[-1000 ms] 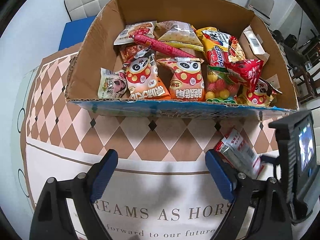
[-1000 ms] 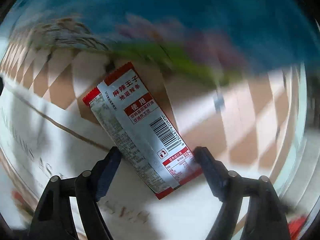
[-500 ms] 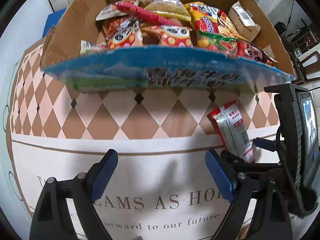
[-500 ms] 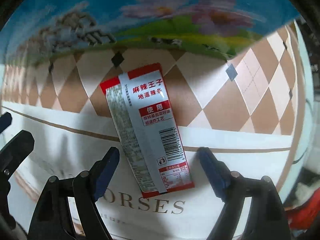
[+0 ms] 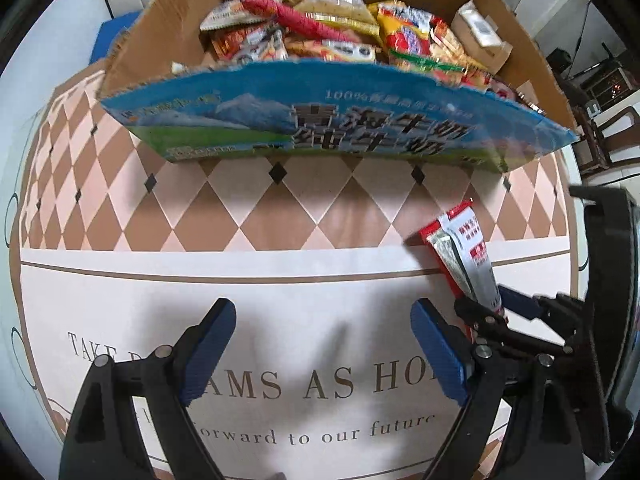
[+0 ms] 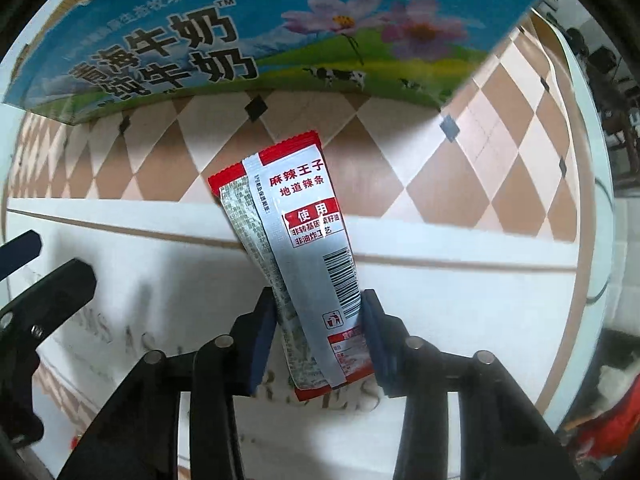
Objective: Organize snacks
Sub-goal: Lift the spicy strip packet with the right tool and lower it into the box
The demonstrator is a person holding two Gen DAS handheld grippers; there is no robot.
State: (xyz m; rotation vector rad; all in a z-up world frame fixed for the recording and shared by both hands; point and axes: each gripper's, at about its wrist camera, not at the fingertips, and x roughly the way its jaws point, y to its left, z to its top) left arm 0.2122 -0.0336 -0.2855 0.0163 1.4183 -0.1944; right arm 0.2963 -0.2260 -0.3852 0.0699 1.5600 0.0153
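Diamond-patterned tablecloth (image 5: 256,216) under an open cardboard box (image 5: 320,120) heaped with snack bags (image 5: 336,36).
Right gripper (image 6: 320,336) has its 2 fingers clamped on the lower end of a red-and-silver spicy strip packet (image 6: 296,240), whose top slants toward the box front. Left gripper (image 5: 324,352) hangs wide apart over the cloth, holding nothing.

The right gripper (image 6: 320,336) has its blue pads (image 6: 262,334) pressed in against both sides of a snack packet (image 6: 304,248), angled low. The left gripper (image 5: 322,354) hovers beside it, its jaws spread wide with nothing between them.
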